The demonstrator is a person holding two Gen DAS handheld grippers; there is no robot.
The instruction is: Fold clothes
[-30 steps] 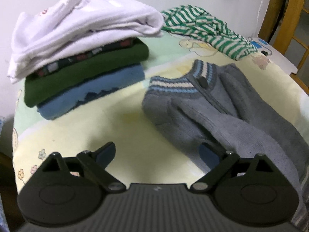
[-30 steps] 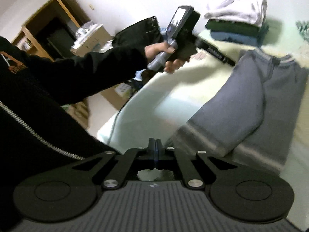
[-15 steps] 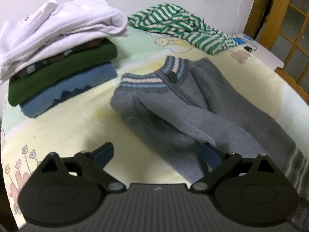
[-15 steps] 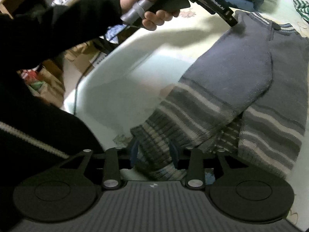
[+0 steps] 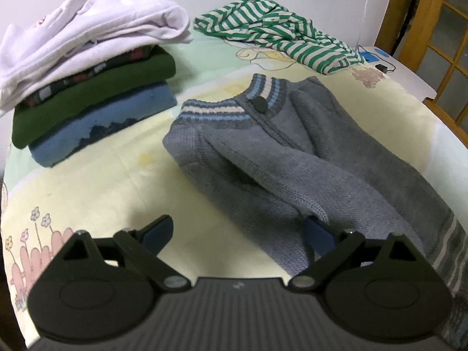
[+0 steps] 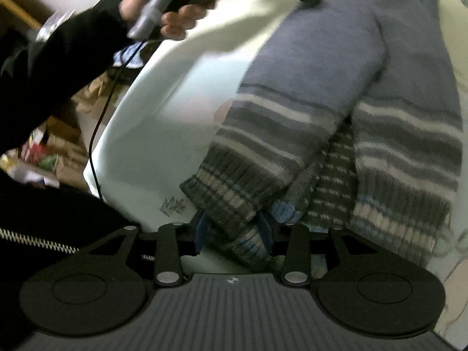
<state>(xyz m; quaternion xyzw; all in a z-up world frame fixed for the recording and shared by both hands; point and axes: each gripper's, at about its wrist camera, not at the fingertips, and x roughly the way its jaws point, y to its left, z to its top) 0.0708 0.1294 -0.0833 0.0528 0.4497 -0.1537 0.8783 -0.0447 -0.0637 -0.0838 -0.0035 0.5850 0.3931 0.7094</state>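
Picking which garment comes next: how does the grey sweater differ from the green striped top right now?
The grey sweater lies spread out near the grippers, sleeves folded across its body; the green striped top sits crumpled in a heap at the far edge. The sweater is thick plain grey knit with striped collar and hem; the top looks thin, striped all over. The right gripper straddles the sweater's hem; nothing touches the top. Both lie on the same sheet.
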